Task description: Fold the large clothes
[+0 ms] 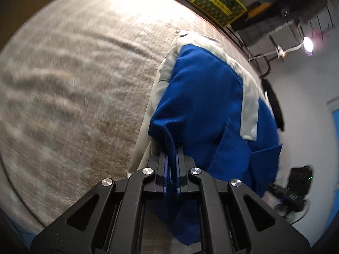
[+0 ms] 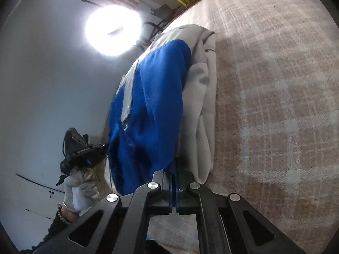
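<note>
Presently lifted off the beige textured bedcover (image 1: 70, 80), with the blue-and-grey garment (image 1: 203, 97) hanging between two grips and its far end apparently trailing toward the cover. Left gripper (image 1: 172, 148): jaws closed tight on a blue edge of the cloth, fabric visibly pinched between the pads. Right gripper (image 2: 175, 165): jaws likewise together on the blue cloth where it meets the grey. Judged to be mid-fold, carrying one edge over before laying it down. Recommended for this step: hold both grips level and evenly spaced so the held edge stays taut; bring the edge across in one smooth pass; lower onto the cover before releasing; release both sides together to avoid a skewed crease. Risk noted: slack between the grips would let the middle sag and bunch. Garment condition: heavy woven blue body, pale grey panels along one side and a grey strip across the blue with a snap or button at its end; a patch pocket seen on the blue in the left wrist view; folds already doubled, grey layer lying outside the blue in the right wrist view. Opposite handheld unit (image 2: 80, 150) and gloved hand (image 2: 78, 192) seen at lower left of the right wrist view. Yellow patterned box (image 1: 218, 2) at far edge, well apart.
</note>
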